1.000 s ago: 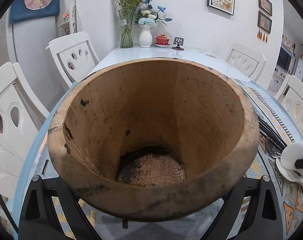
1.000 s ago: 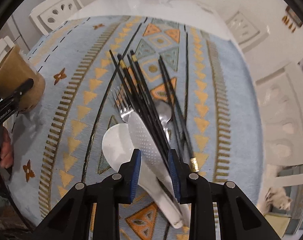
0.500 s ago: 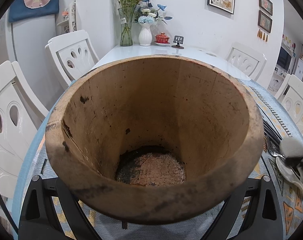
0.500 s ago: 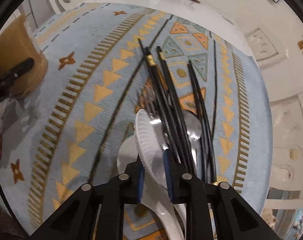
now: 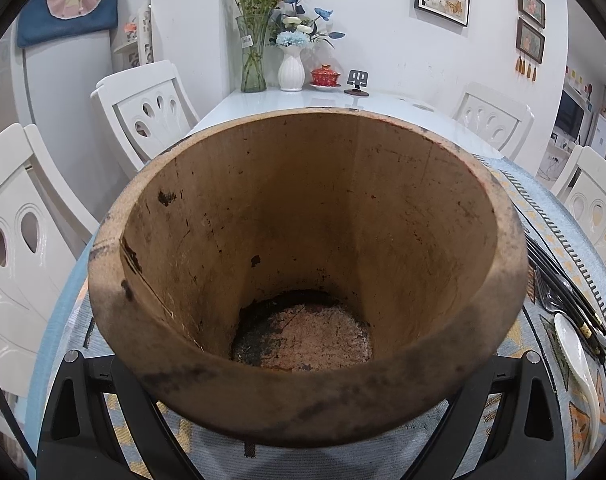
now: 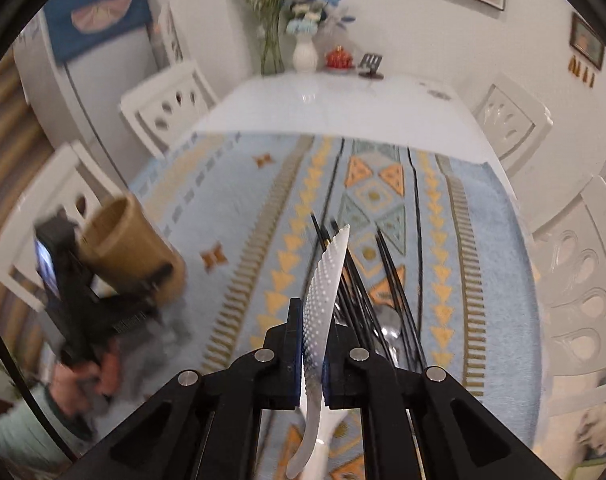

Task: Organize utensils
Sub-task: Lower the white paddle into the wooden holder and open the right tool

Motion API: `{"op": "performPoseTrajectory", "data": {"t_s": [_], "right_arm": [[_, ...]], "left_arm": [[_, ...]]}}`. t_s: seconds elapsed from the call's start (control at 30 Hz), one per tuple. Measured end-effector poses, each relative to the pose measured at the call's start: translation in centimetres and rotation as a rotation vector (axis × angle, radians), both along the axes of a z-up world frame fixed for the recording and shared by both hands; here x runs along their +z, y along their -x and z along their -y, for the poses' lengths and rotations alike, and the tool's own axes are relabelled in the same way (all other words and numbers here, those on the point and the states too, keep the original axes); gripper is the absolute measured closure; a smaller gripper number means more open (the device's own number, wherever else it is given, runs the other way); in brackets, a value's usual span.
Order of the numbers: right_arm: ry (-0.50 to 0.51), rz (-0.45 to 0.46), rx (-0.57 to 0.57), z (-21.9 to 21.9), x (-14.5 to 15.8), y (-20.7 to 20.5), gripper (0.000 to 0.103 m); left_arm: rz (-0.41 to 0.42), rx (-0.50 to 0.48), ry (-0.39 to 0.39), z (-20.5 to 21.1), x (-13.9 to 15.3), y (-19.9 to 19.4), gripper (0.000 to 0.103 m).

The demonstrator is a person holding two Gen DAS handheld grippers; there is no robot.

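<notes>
Though light and stiff, the paddle (image 6: 327,280) looks slick plastic; the right gripper (image 6: 313,344) pinches its blade edge-on above the bench (image 6: 231,216). Holder (image 5: 303,280) sits clamped in the left gripper (image 5: 303,420).

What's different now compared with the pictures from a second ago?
The right gripper has just been closing: its jaws went from straddling the white rice paddle to clamping it, and lifted it off the patterned cloth. The chopsticks, metal spoon and white ceramic spoon stayed put. The left gripper still holds the wooden holder.
</notes>
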State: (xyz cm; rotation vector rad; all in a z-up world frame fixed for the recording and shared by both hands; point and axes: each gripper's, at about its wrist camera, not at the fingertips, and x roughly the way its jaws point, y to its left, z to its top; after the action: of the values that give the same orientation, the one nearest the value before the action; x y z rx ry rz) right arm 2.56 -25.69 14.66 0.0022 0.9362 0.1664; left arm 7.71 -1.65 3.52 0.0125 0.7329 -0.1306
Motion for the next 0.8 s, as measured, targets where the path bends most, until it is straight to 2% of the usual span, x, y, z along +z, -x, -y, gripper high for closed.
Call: {"op": "performPoseTrajectory", "data": {"t_s": [0.2,0.37,0.47,0.63,0.8], "right_arm": [[-0.061,0.115,0.011,-2.8,4.5,-1.3,0.097],[-0.131,0.290,0.002,-6.4,9.0,-3.2,0.097],[-0.241,0.371,0.000,-8.7,10.9,-4.3,0.097],[-0.325,0.393,0.032,-12.6,11.0,-6.8,0.097],[-0.305,0.372,0.071,-15.7,9.2,-8.7,0.097]], "left_arm": [[0.005,0.001,-0.002,-0.1,0.1,0.0,0.007],[0.007,0.001,-0.006,0.0,0.1,0.1,0.007],[0.009,0.000,-0.014,0.0,0.1,0.2,0.007],[0.009,0.001,-0.014,0.1,0.1,0.2,0.007],[0.009,0.001,-0.012,0.1,0.1,0.2,0.007]]}}
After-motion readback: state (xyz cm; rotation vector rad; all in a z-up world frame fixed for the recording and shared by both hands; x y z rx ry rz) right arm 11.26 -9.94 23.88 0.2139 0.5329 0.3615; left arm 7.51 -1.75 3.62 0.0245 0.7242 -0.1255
